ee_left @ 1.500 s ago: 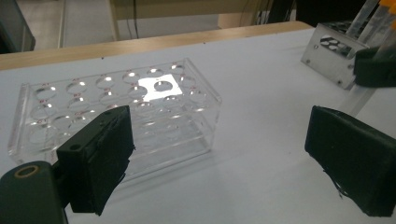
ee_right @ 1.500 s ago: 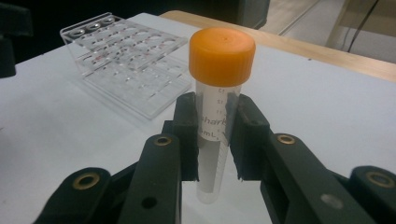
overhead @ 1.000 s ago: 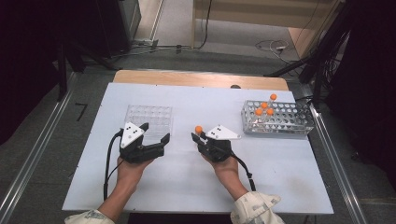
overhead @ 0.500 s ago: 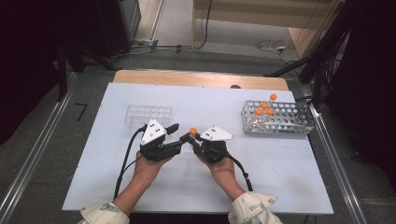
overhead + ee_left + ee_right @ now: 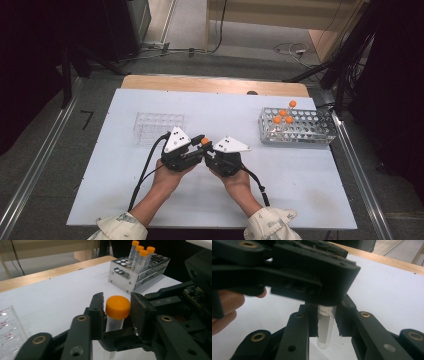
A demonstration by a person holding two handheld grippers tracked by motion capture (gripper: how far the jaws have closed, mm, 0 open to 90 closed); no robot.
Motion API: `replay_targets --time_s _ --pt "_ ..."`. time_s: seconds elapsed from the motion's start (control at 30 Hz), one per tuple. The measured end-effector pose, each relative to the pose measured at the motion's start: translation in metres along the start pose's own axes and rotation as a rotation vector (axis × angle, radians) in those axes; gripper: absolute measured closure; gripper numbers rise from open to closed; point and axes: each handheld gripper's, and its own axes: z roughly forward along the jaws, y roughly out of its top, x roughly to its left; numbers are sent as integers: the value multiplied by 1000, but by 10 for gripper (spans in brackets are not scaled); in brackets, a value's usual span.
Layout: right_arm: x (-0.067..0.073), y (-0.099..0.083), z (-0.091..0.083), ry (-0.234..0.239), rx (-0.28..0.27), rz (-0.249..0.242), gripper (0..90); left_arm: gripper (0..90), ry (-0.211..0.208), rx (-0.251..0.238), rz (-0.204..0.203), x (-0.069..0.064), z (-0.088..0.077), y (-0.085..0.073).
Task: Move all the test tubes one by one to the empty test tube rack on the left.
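Tube [image 5: 115, 315], orange cap [image 5: 117, 307]: held upright above the table [image 5: 300, 170], between the clear rack [image 5: 159, 125] and the metal rack [image 5: 297, 127]. Right gripper [image 5: 327, 325]: jaws pinching the tube's clear body, just beside the left gripper. Left gripper [image 5: 117, 308]: jaws have just been closing, now pressed on the cap from both sides. Metal rack: four orange-capped tubes [image 5: 140, 255] standing in it, well apart from the held tube.

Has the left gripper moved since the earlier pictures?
Yes. The left gripper moved right, away from the clear rack, and its jaws have just been closing around the tube's orange cap.
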Motion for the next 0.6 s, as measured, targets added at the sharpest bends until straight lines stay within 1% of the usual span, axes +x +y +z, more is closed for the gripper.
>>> replay_targets --time_s 0.07,0.27,0.4,0.5,0.53,0.6 --pt "0 0 0 2 1 -1 718 697 0 0 -2 0 0 0" --pt "0 0 0 3 5 -1 717 707 4 -2 8 0 0 0" --pt "-1 0 -1 15 -2 3 705 712 11 -7 19 -1 0 2" --pt "-3 1 -2 46 -8 4 599 713 13 -10 21 -1 0 4" --pt "-3 1 -3 53 -7 4 547 713 11 -12 19 0 -1 5" --pt "-4 1 -3 54 3 9 448 713 13 -13 23 1 -1 6"
